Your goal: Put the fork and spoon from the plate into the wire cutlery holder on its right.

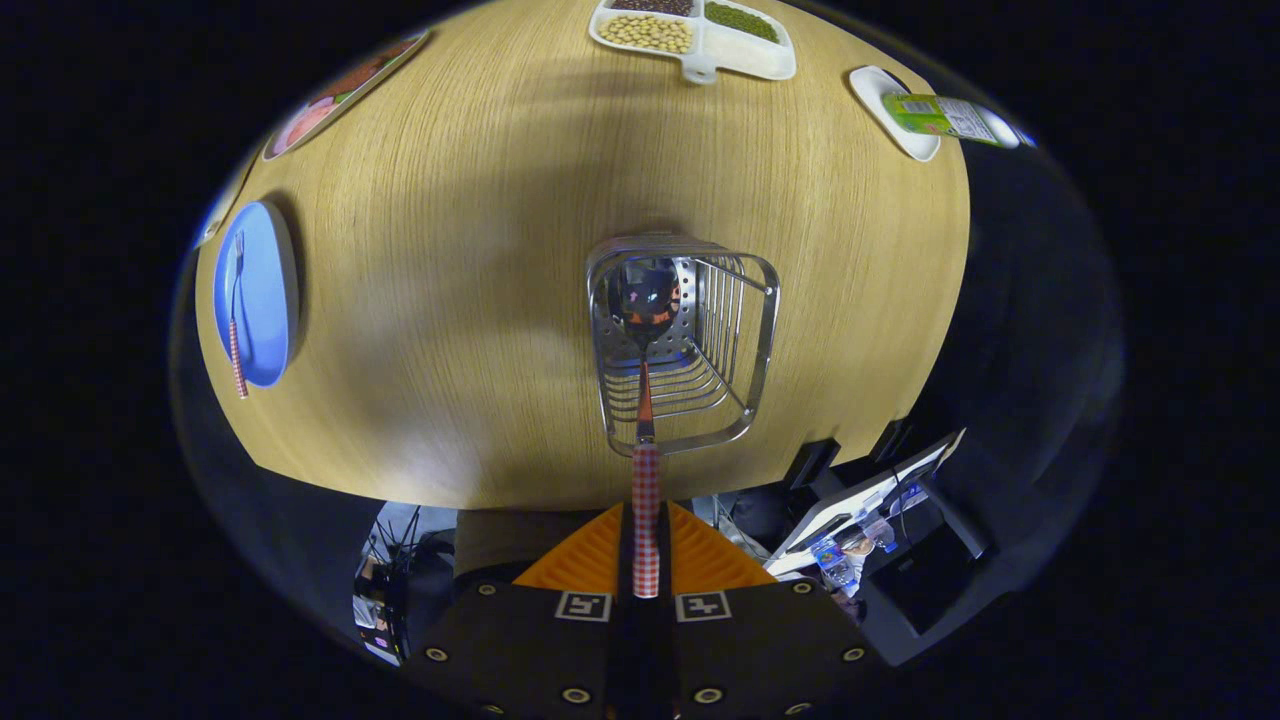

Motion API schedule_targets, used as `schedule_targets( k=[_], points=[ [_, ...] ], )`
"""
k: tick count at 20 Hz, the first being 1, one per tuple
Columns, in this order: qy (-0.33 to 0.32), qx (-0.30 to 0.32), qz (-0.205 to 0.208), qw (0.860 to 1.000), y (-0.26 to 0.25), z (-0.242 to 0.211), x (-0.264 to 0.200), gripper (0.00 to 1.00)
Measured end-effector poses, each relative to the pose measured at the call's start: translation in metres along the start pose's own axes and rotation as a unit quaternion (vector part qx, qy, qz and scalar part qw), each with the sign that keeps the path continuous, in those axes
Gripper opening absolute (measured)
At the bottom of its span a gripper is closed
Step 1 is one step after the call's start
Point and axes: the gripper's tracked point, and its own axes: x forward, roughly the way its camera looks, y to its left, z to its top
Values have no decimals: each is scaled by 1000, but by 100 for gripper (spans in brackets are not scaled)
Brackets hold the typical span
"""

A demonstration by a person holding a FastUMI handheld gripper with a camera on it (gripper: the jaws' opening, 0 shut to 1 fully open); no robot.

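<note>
1. Plate: blue, at the left edge of the worktop, well apart from the holder. One utensil lies on it.
2. Fork: on the plate, tines away from the tool, checked handle reaching past the near rim. Not yet moved; this half of the task is left.
3. Spoon: checked handle clamped between the two fingers, bowl pointing ahead. The bowl sits over the open top of the holder, at its far end; whether it is already below the rim cannot be told. This half is under way, not finished.
4. Tool: fingers closed narrow on the spoon handle, both pressing it.
5. Holder: wire basket with a perforated end plate, just ahead of the fingers, near the middle of the worktop and right of the plate. No utensil rests loose inside as far as can be seen.
6. Status, as judged: spoon to be lowered and let go; then the fork to be fetched from the plate and placed likewise.
</note>
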Motion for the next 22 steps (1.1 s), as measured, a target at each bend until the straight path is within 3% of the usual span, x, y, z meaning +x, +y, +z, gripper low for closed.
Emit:
schedule_targets(
  k=[8, 12, 15, 18, 22],
  points=[
    [-23, 23, -33, 999, -20, -10, -4, 29],
    [-63, 42, -59, 995, -21, -16, -14, 33],
    [-111, 56, -80, 989, -17, -16, -25, 74],
    [-163, 50, -82, 982, 4, -13, -38, 86],
    [-237, 27, -53, 970, 61, -4, -64, 97]
  ],
)
